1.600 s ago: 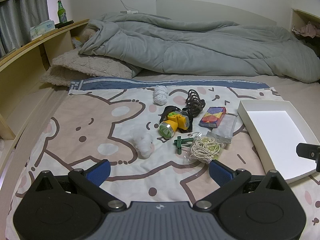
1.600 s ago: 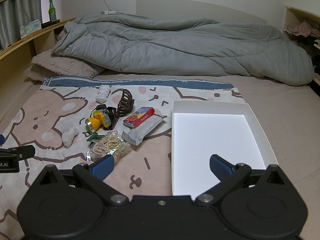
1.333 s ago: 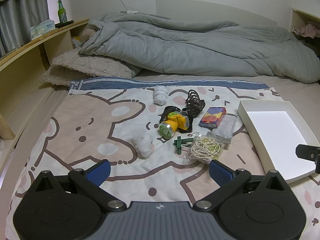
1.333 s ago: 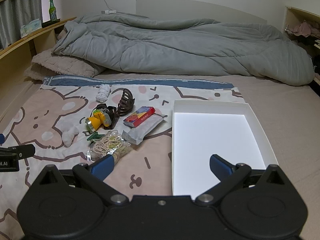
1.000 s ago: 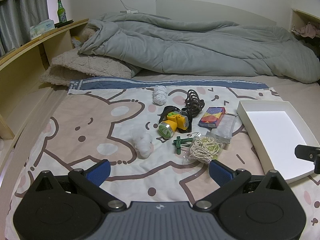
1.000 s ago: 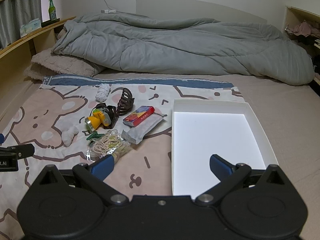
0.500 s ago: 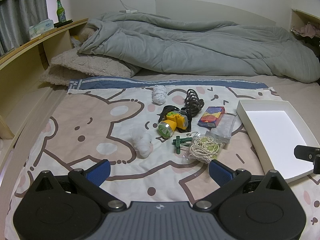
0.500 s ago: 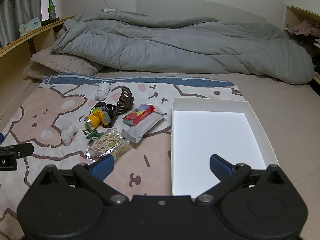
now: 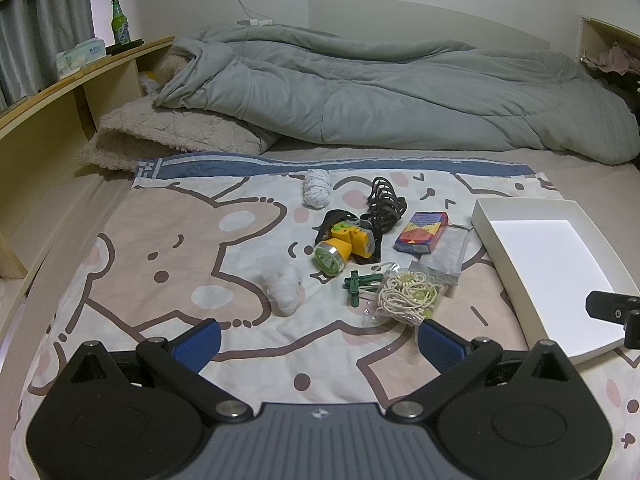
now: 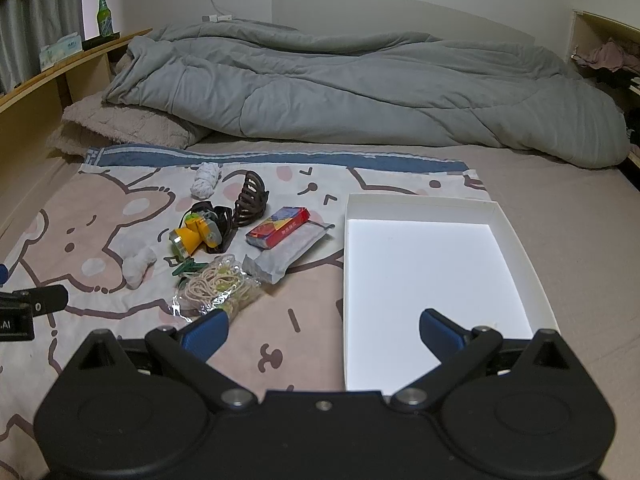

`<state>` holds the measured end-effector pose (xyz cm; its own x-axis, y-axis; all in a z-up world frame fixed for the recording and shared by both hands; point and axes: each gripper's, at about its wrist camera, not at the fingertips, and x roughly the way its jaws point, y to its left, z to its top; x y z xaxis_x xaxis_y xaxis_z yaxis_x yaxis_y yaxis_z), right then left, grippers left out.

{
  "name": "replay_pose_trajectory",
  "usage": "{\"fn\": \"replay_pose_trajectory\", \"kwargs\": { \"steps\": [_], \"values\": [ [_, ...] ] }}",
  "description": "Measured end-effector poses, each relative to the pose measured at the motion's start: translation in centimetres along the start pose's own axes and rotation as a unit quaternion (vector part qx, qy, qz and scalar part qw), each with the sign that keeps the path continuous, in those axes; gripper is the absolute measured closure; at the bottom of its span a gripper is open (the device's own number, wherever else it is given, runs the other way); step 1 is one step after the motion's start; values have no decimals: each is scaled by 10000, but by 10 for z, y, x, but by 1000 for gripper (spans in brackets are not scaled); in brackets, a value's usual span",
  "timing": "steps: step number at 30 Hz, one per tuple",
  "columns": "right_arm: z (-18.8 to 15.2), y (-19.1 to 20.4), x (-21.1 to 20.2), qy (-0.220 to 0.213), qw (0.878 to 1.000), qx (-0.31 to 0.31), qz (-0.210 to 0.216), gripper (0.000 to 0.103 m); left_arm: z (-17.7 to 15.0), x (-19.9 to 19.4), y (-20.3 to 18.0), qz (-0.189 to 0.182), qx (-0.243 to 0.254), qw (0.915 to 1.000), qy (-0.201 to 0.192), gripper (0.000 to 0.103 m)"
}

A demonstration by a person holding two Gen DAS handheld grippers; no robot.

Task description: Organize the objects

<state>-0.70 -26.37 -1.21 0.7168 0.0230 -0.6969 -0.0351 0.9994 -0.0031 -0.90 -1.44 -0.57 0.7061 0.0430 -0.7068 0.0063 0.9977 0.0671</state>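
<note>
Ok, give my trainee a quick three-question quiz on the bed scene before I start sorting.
1. True or false: the white tray already holds an item.
2. Which lies nearest the tray? A) yellow headlamp B) colourful box C) white rope bundle
3. Fill in: both the left tongs and right tongs are ____.

Key: 1 false, it is empty; 2 B; 3 open, holding nothing.

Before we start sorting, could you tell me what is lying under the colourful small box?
The colourful small box rests on a grey packet, which lies on the cartoon sheet. The covered part of the packet cannot be seen.
</note>
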Motion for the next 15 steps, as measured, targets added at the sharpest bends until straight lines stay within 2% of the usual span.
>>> {"fn": "replay_pose_trajectory", "kwargs": {
  "steps": [15],
  "values": [
    [-4,3,-1,32,10000,-10,-14,0,2,1,2,-18,15,10000,6,0]
  ]
}}
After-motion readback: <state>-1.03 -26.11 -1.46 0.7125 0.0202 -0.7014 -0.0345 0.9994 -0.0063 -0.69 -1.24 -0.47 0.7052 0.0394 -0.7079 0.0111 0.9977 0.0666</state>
